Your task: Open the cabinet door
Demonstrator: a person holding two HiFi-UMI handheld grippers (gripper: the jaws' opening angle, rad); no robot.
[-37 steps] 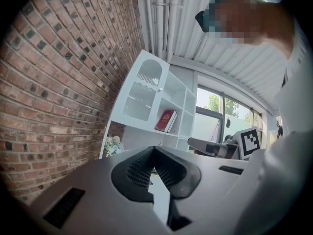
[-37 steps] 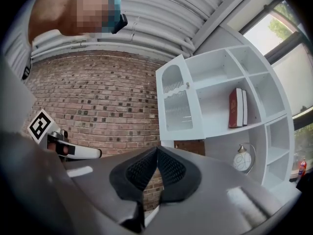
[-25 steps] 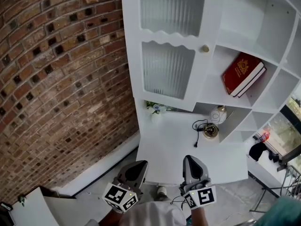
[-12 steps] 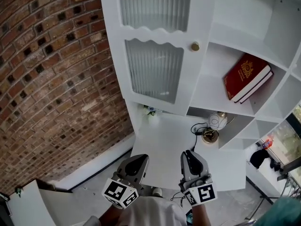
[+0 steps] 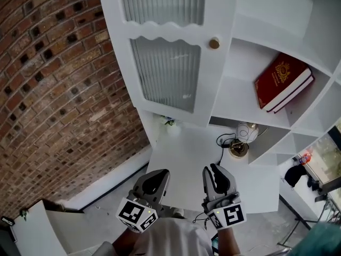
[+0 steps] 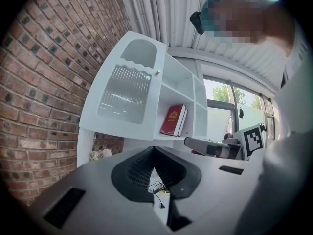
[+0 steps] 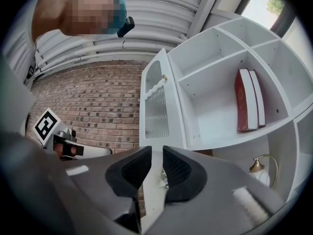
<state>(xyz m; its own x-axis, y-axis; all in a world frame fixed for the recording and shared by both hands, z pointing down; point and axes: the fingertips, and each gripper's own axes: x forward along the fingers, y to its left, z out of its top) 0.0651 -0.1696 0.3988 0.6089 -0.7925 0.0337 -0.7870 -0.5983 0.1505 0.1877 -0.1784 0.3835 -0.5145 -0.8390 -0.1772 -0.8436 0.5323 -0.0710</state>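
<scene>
White cabinet (image 5: 250,15) ahead; door (image 5: 165,73) on its left side, long axis upright. Brass knob (image 5: 214,43) sits at the door's right edge, straight ahead of right gripper (image 5: 214,170), well apart; left gripper (image 5: 154,176) is farther off. Right jaws have just been opening, nothing between them; left jaws are pressed together, empty.

The head view looks steeply down at the cabinet (image 5: 218,89) from above its front. The left gripper view and right gripper view face it from lower, well back. All share its red book (image 5: 282,81).
</scene>
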